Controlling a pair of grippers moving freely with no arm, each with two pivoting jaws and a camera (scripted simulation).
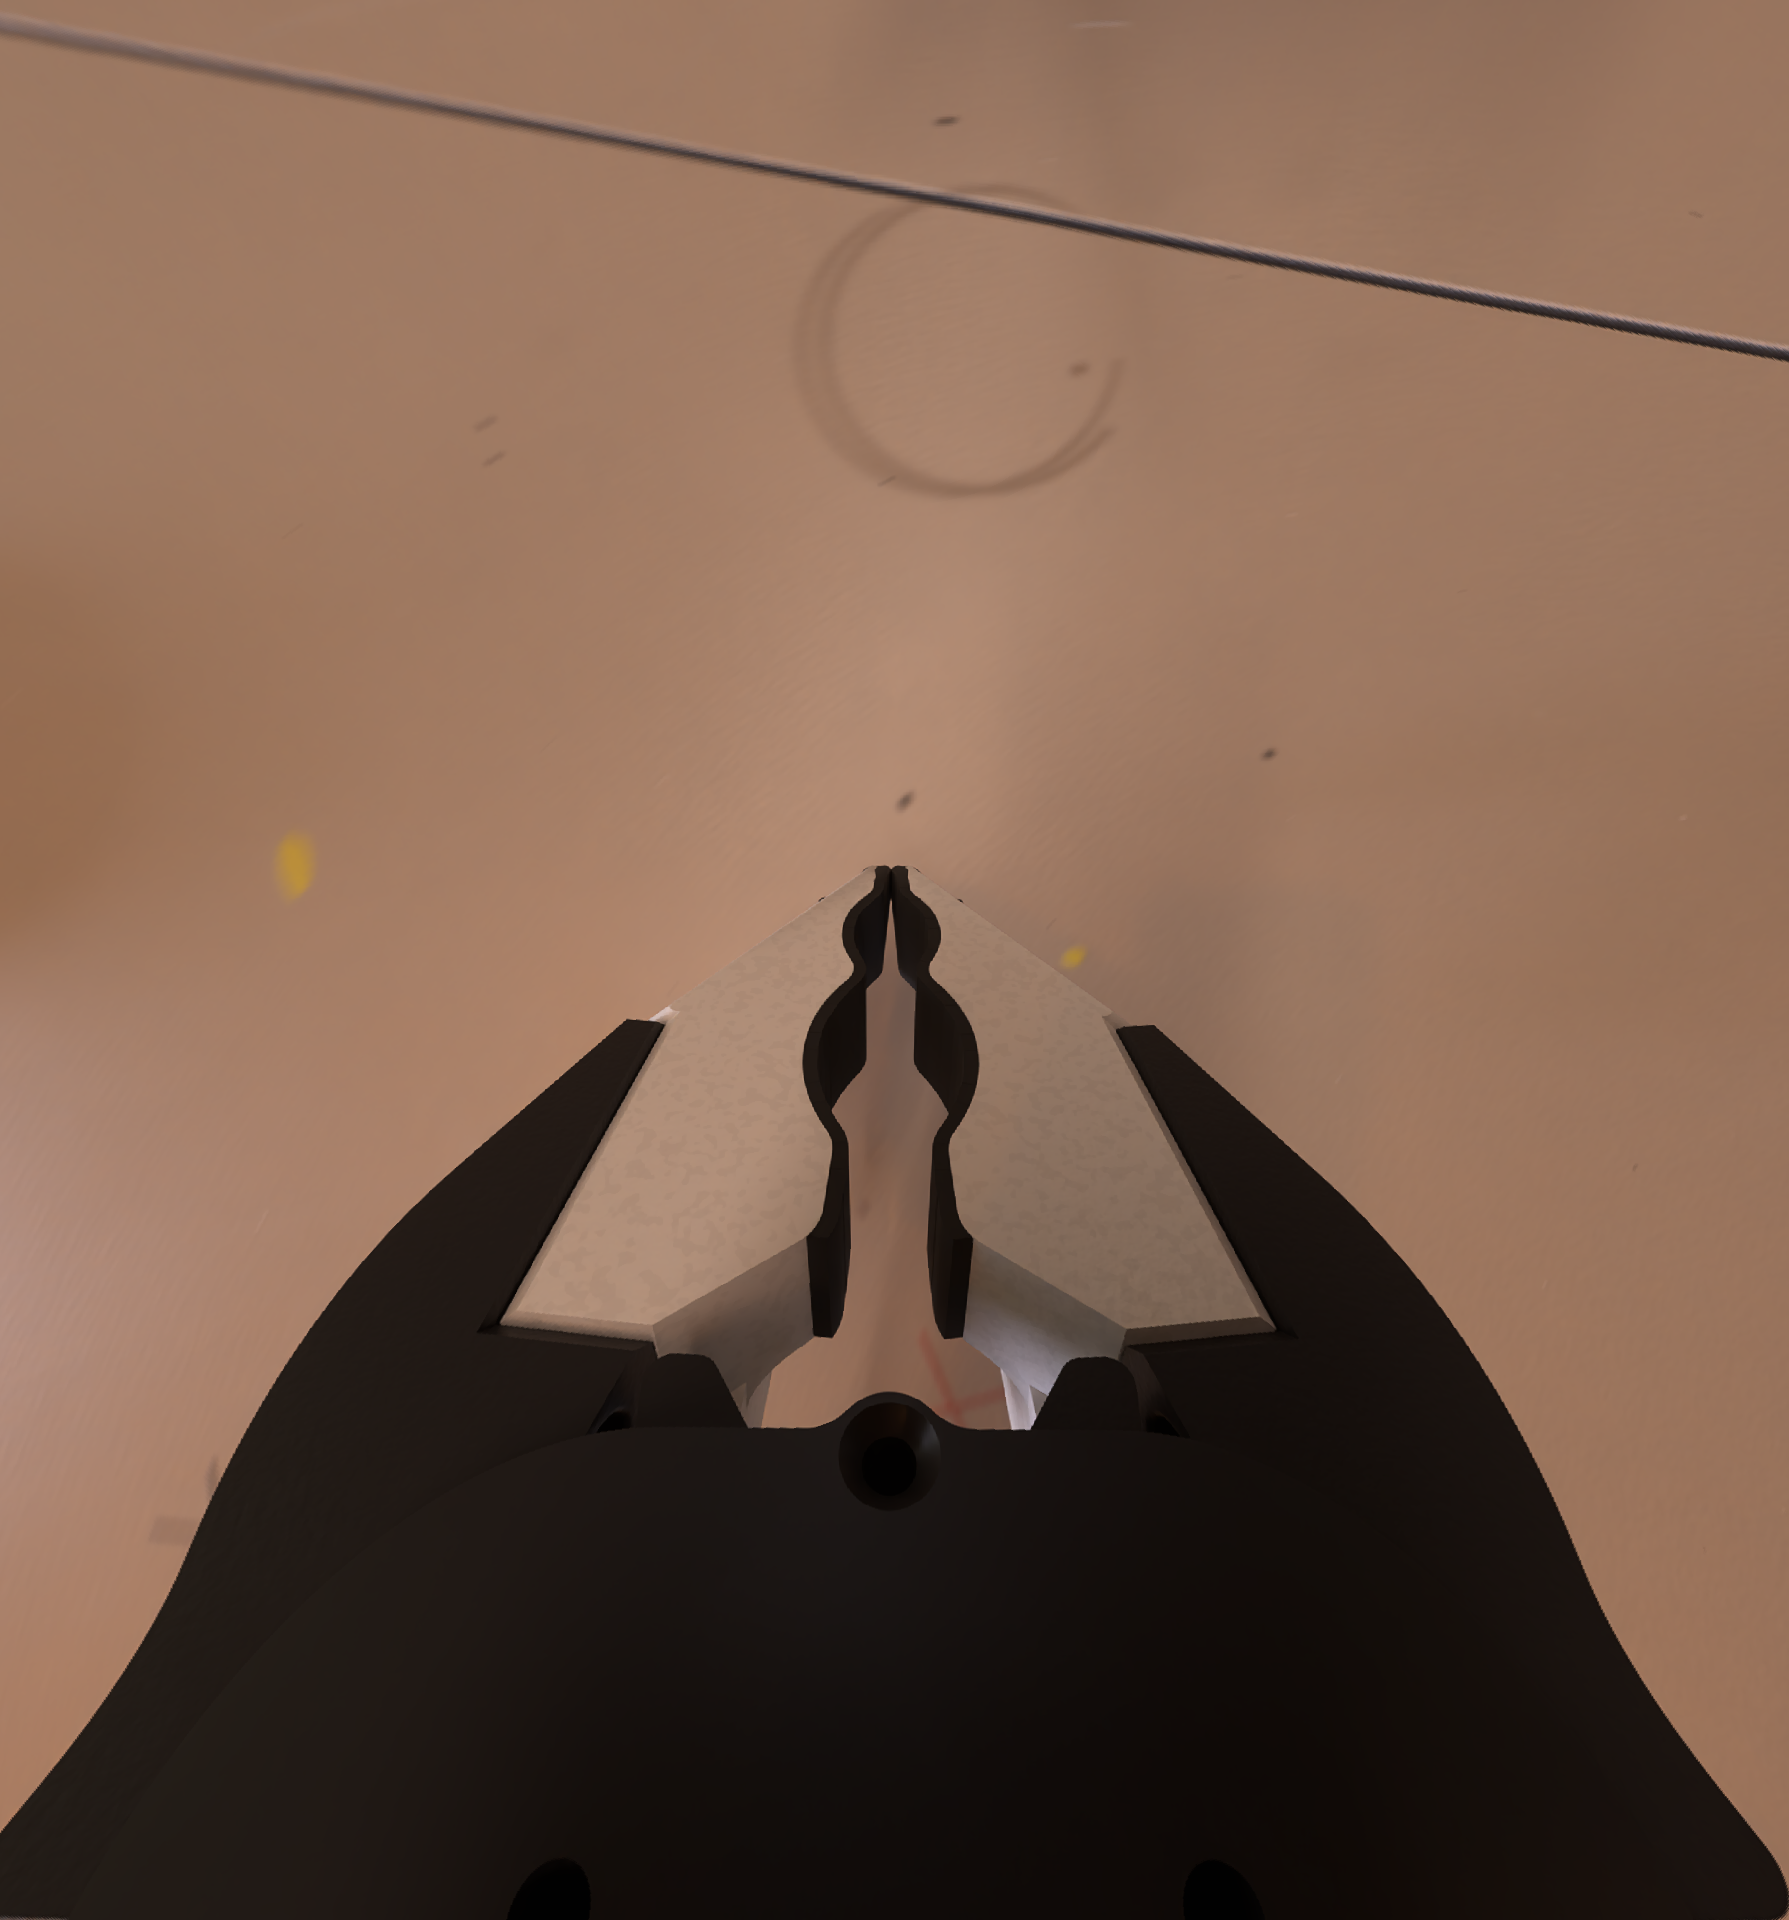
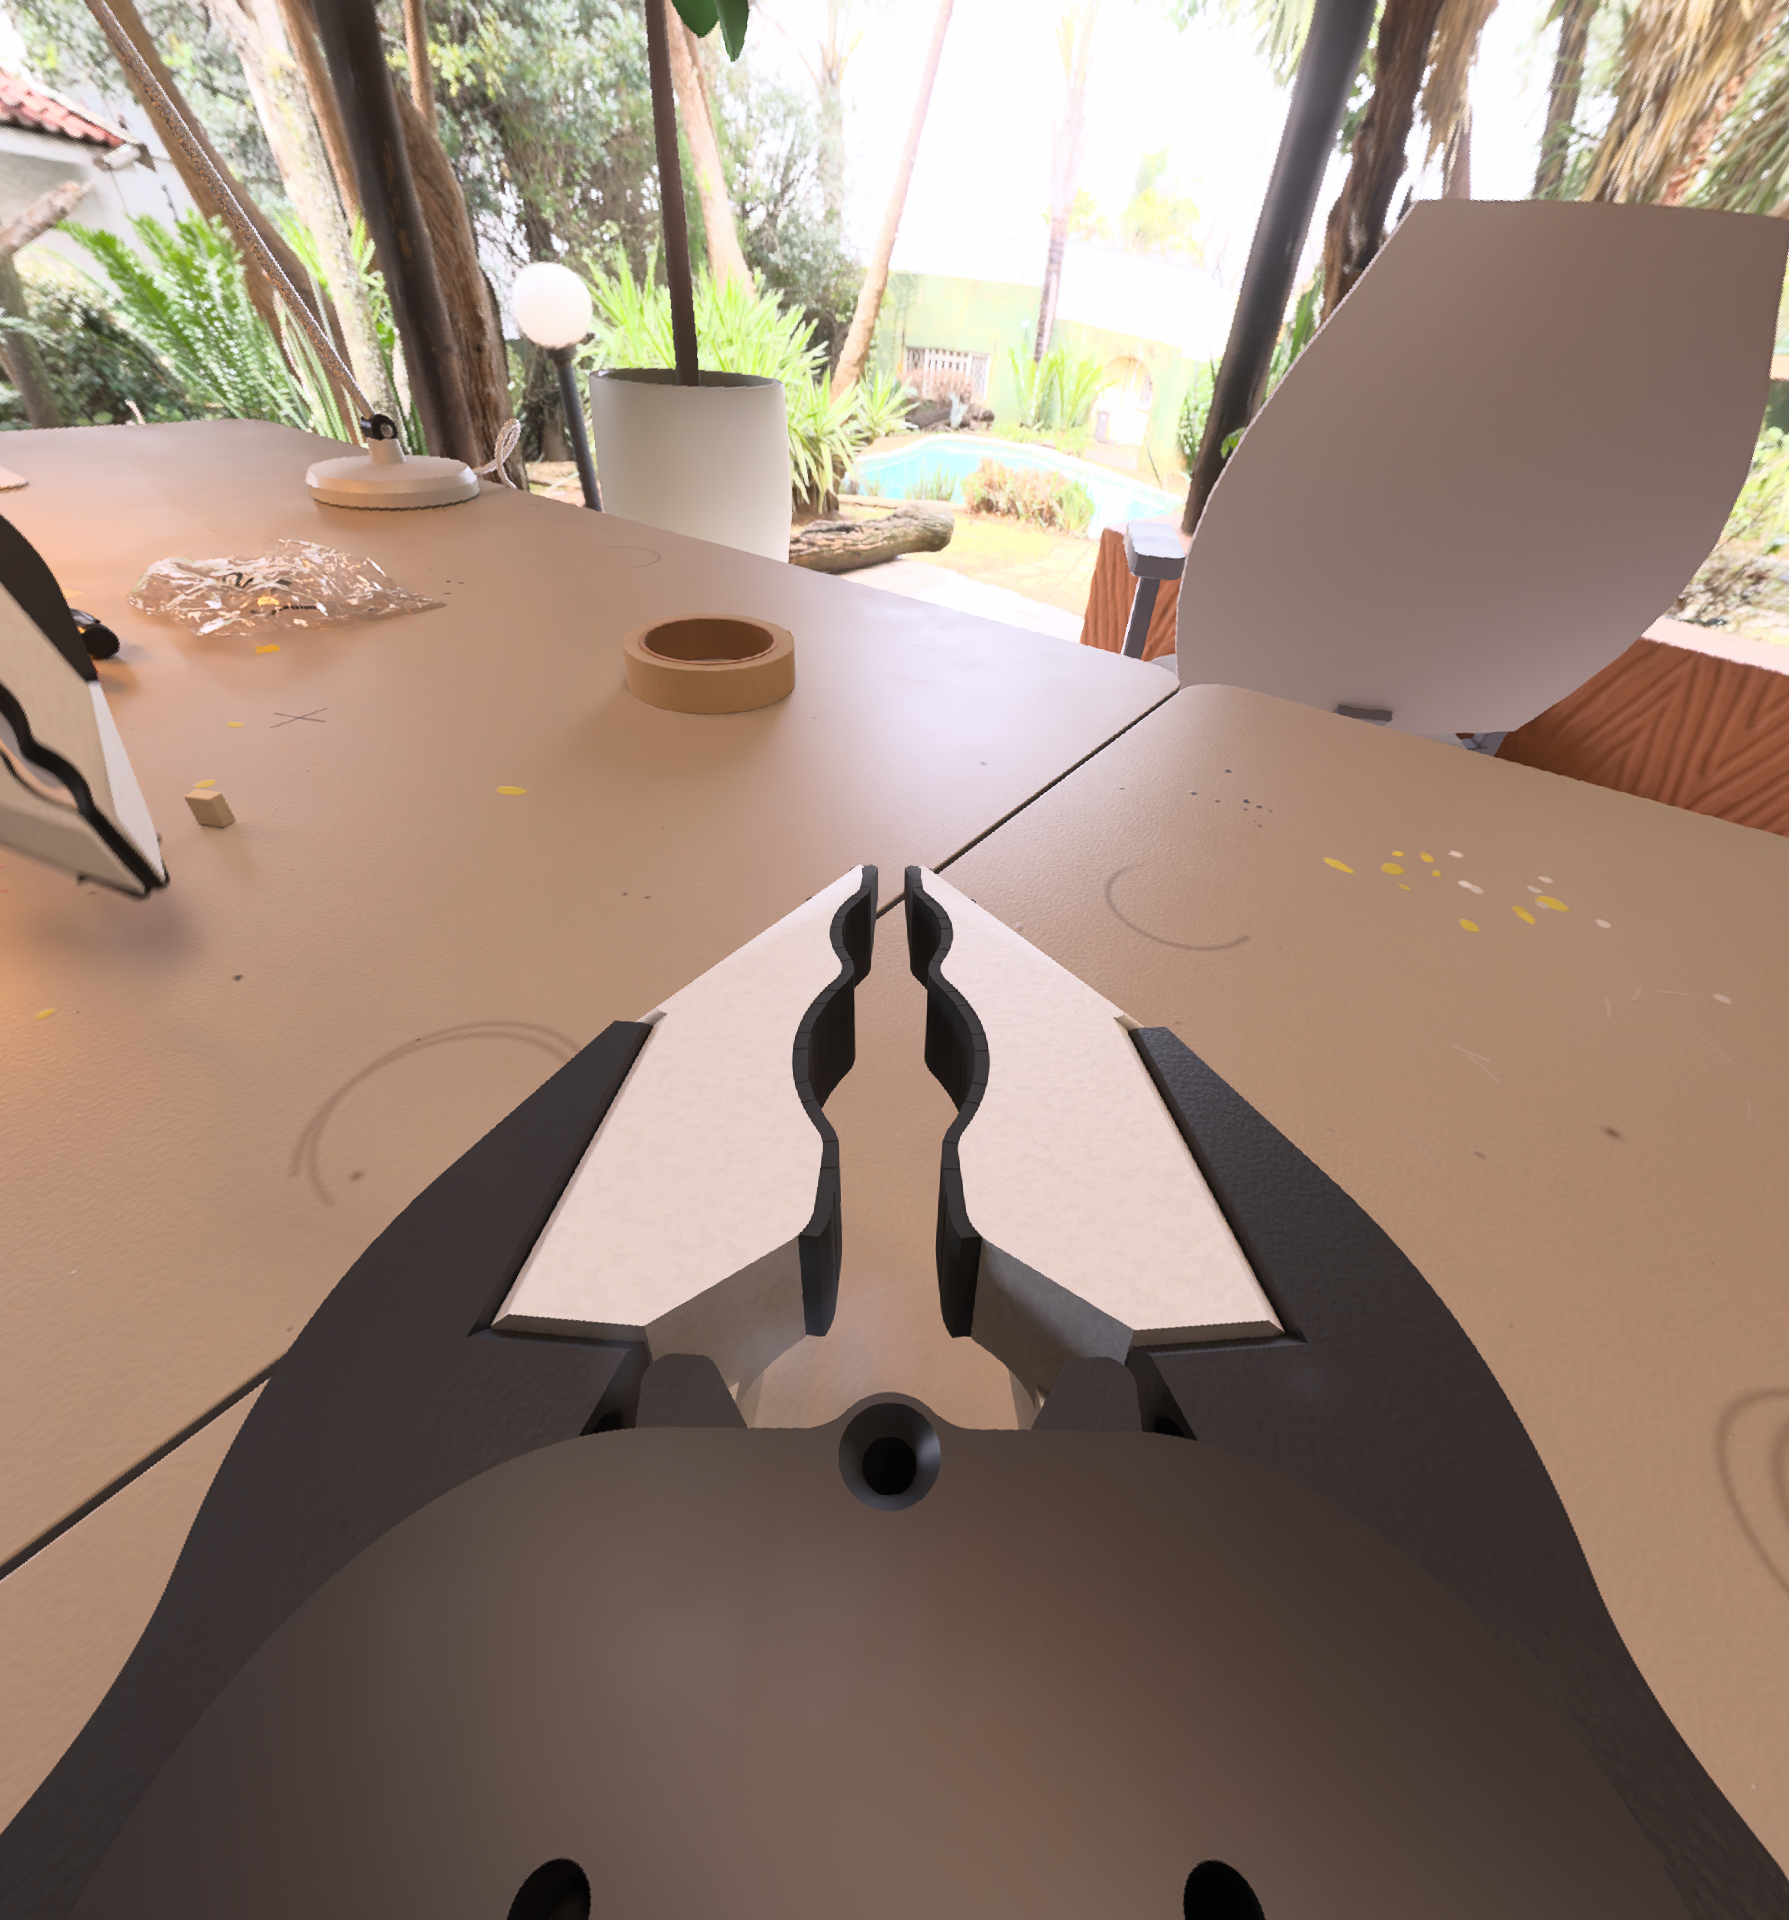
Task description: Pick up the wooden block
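While my left wrist camera shows nothing of it, the wooden block (image 2: 209, 807) is plain in my right wrist view: a small pale cube lying on the tan table (image 2: 578, 894), free of both grippers. Just beside the block, on its near-left side, hangs my left gripper (image 2: 147, 883), tips pointed down toward the tabletop and close above it; whether they touch the surface I cannot tell from this angle. Its fingers (image 1: 744, 1101) are pressed together at the tips, with nothing between them. From its own camera I see only bare tabletop ahead: a faint ring stain (image 1: 957, 343), a dark seam line (image 1: 973, 197) beyond that, and a yellow fleck (image 1: 294, 862) off to one side.

Beyond the block, farther across the table, lies a crumpled clear plastic wrapper (image 2: 266, 587), and past that a white lamp base (image 2: 391, 480). To the right of the block and farther back sits a roll of tan tape (image 2: 709, 660), lying flat with its hole facing up. Behind the tape, off the table's far edge, stands a white planter (image 2: 692, 457).

My right gripper (image 2: 890, 883) is well apart from the block, to its right and nearer to me. Its fingers (image 2: 1056, 1132) stand slightly spread, a narrow gap between the tips, holding nothing, over the seam (image 2: 1056, 790) where two table sections meet. A white chair back (image 2: 1492, 468) rises far to the right of the block.
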